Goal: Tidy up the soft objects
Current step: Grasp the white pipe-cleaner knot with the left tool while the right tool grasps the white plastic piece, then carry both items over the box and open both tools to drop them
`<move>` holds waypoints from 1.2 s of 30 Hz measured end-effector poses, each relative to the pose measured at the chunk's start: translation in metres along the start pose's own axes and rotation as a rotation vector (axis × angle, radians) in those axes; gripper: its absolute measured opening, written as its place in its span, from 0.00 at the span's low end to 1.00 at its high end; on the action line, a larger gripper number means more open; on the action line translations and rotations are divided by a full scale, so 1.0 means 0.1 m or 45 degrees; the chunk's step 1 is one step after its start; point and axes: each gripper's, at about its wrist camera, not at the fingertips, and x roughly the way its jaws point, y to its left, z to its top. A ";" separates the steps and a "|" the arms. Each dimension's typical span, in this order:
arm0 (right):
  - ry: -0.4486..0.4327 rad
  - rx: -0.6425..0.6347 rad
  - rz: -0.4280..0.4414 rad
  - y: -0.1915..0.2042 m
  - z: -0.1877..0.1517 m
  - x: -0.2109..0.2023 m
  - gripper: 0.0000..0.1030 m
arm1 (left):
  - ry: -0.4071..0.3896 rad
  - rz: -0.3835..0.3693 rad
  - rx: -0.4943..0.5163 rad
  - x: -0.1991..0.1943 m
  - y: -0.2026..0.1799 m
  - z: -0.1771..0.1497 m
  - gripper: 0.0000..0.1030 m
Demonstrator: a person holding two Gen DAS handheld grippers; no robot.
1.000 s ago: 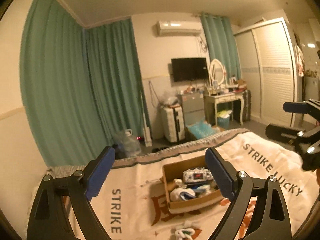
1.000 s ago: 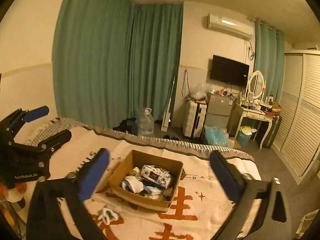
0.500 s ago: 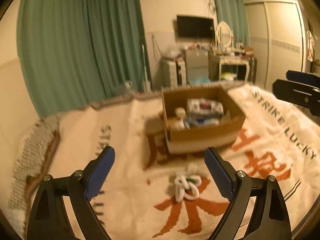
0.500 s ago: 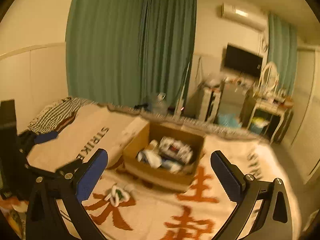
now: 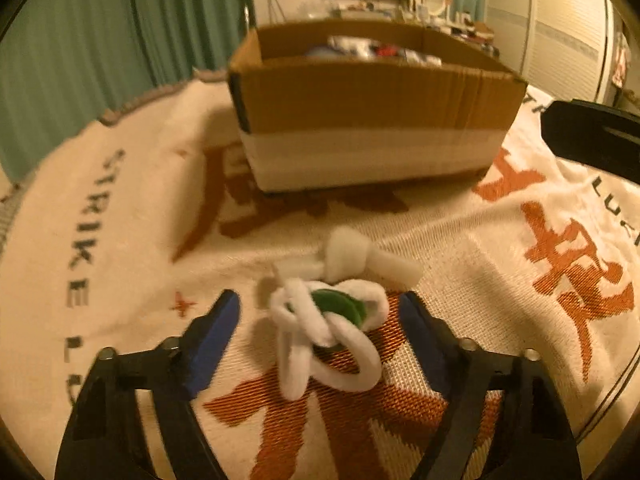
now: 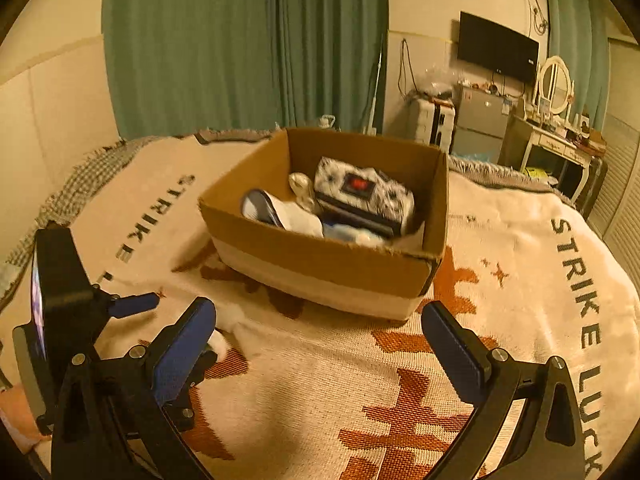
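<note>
A white fluffy looped toy with a green middle [image 5: 328, 320] lies on the blanket in front of the cardboard box [image 5: 372, 92]. My left gripper [image 5: 320, 312] straddles the toy low over the blanket. Its jaws are closing, and a gap still shows between each blue pad and the toy. My right gripper [image 6: 316, 316] hovers open over bare blanket, with nothing between its fingers, just before the box [image 6: 320, 256]. The box holds a patterned pouch [image 6: 364, 192] and other soft items. In the right wrist view the left gripper [image 6: 120, 304] shows at the lower left, and only a bit of the toy [image 6: 224, 340] peeks out.
A cream blanket [image 6: 520, 320] with orange characters and black lettering covers the bed. Green curtains [image 6: 240, 40], a wall TV [image 6: 496, 46], a dressing table [image 6: 556, 136] and a wardrobe stand beyond the bed. The right gripper's dark body [image 5: 592, 136] sits at the right edge of the left wrist view.
Both grippers have dropped toward the blanket and tilted down. The left one has come over the white toy and its jaws have narrowed. The box now looms closer.
</note>
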 end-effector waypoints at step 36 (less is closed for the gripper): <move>0.319 -0.229 0.146 1.01 -0.26 1.18 0.38 | -0.045 0.069 -0.098 -0.28 1.03 -0.11 0.48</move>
